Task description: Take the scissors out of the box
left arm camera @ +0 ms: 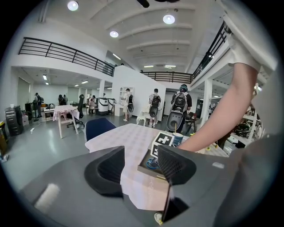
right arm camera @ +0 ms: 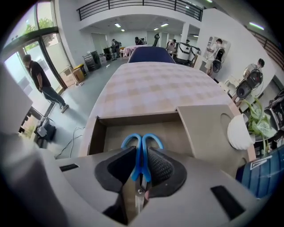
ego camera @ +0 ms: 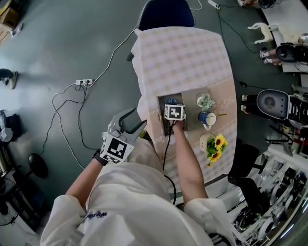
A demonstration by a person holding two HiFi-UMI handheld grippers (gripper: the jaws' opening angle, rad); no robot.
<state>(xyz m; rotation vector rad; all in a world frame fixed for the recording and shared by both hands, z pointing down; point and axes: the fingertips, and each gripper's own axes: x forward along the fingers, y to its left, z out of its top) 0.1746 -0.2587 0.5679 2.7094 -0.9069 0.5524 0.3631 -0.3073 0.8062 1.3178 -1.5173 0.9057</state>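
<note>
Blue-handled scissors lie in an open brown box on the checked table. My right gripper points steeply down into the box, its two pads pressed on the scissors just below the handle loops. In the head view the right gripper sits over the box, and a bit of blue handle shows beyond its marker cube. My left gripper hangs off the table's left edge, open and holding nothing. From the left gripper view the box lies straight ahead.
Right of the box, a brown flat panel carries a white cup with green contents and a blue mug. Sunflowers stand nearer on the table. A blue chair is at the far end. Cables and a power strip lie on the floor.
</note>
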